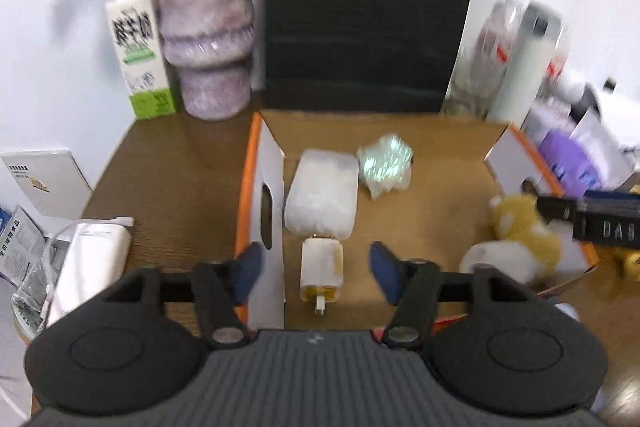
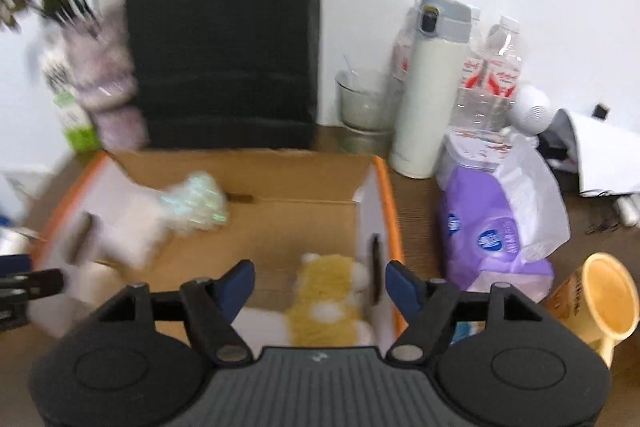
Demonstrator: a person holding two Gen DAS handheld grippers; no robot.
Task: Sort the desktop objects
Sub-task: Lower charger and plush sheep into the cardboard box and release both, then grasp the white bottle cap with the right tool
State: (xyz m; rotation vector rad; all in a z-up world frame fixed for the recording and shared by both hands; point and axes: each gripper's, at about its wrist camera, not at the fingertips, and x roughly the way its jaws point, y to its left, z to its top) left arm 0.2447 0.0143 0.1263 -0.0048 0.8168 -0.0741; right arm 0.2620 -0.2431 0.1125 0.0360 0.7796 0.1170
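Both claws hang released over the cardboard box, and the left claw, straddling the charger, risks snagging the box's near wall.

- The left gripper has two black arms with dark blue fingertips.
- Each arm turns on a round silver screw near the body.
- The body is dark grey with raised ridges and a tiny pale mark at the top middle.
- On each side of the body sits a big black rounded bump with a circle pressed into it.
- A straight black bar runs across behind the arms.
- The right gripper looks just the same: black arms, dark blue fingertips, silver screws, ridged grey body, two round black bumps.
- From the left camera its side shows pale letters, too blurry to read.
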